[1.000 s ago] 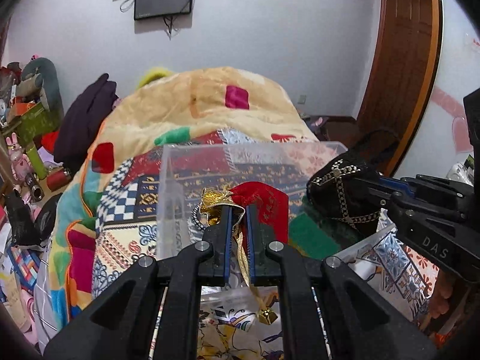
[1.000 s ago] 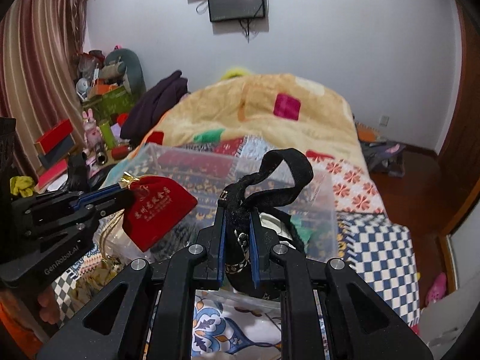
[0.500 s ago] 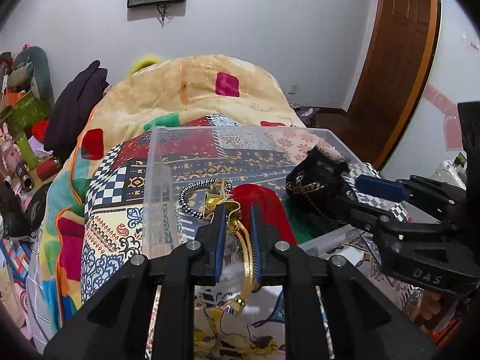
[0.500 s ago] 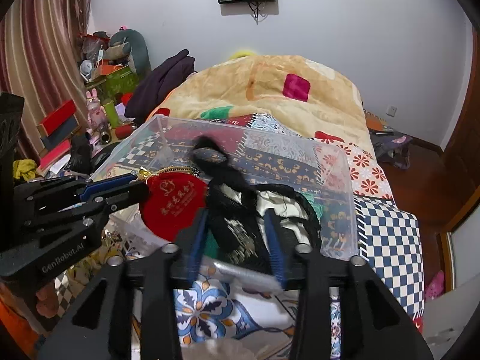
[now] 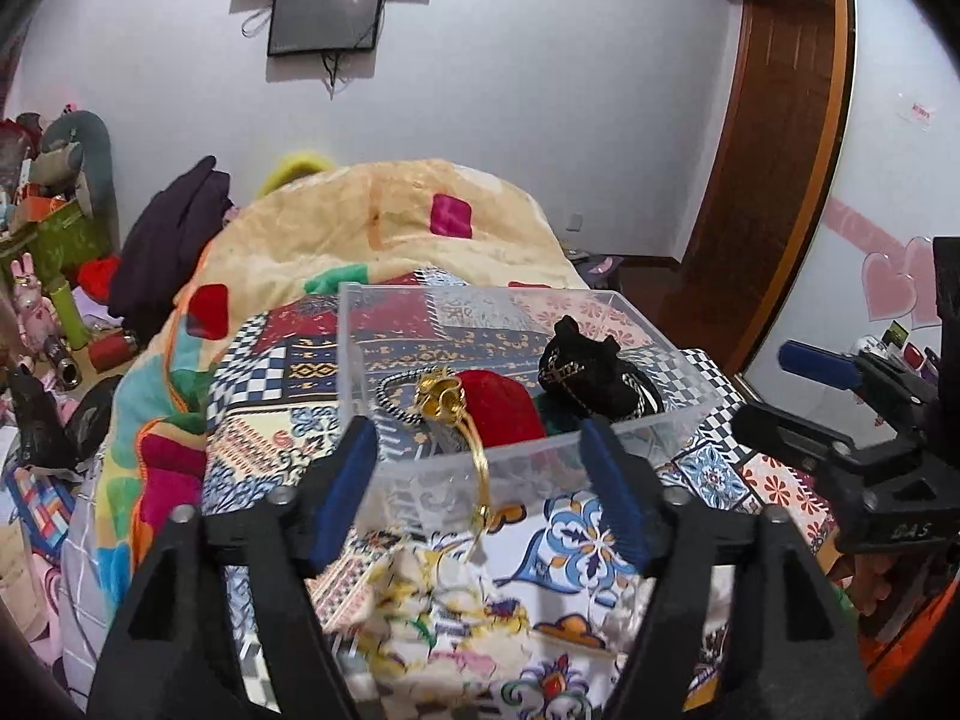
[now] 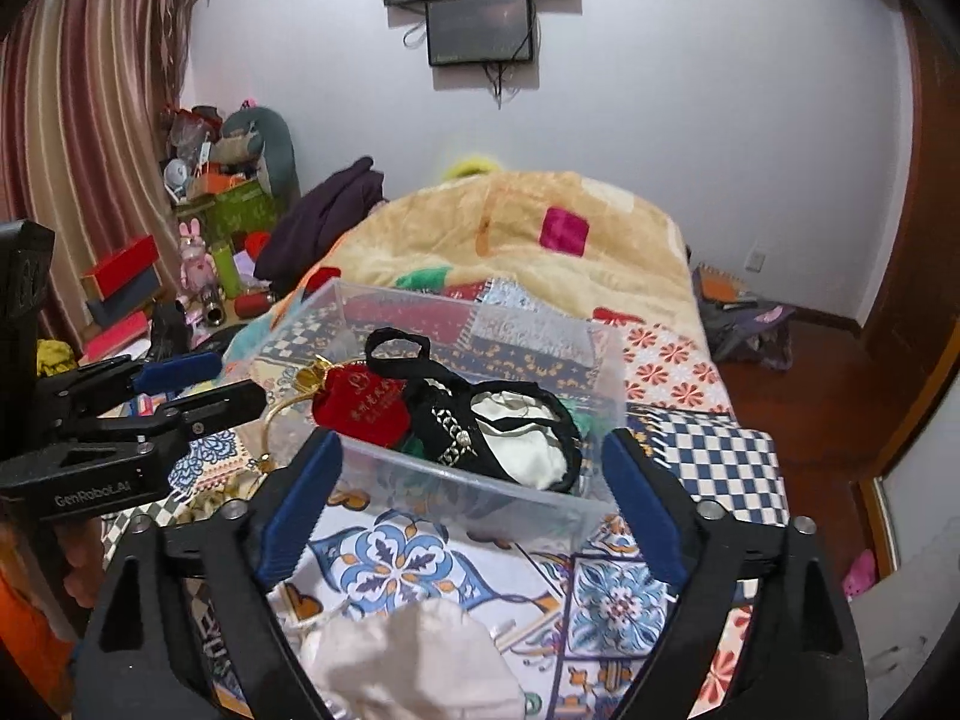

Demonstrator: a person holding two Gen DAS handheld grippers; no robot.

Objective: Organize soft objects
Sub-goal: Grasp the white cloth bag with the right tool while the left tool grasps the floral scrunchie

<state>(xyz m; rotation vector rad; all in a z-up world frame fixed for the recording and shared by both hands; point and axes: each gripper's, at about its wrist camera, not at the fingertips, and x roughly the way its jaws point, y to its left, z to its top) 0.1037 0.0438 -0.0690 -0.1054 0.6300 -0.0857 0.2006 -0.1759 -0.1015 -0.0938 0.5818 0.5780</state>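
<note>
1. Left gripper [image 5: 480, 468]: jaws spread wide, nothing between them. Right gripper [image 6: 474, 498]: likewise wide apart and empty.
2. Clear plastic bin [image 6: 480, 483] sits on the patterned quilt [image 6: 396, 558], directly ahead of both grippers.
3. Inside the bin: red drawstring pouch [image 6: 360, 405] at the left, black chain-trimmed bag [image 6: 456, 438] beside it and touching, with a white lining or cloth [image 6: 519, 447] showing at its mouth.
4. The pouch's gold cord [image 5: 480, 474] drapes over the bin's near wall and hangs outside, straight in front of the left gripper.
5. A pale crumpled cloth [image 6: 414, 660] lies on the quilt outside the bin, below and just short of the right gripper's fingers; no long axis to speak of, a loose heap.
6. Judgement: two items appear binned. The pale cloth looks like the next candidate, nearer the right gripper, which would need to tip downward. The trailing cord may want tucking in, and it lies nearer the left.
</note>
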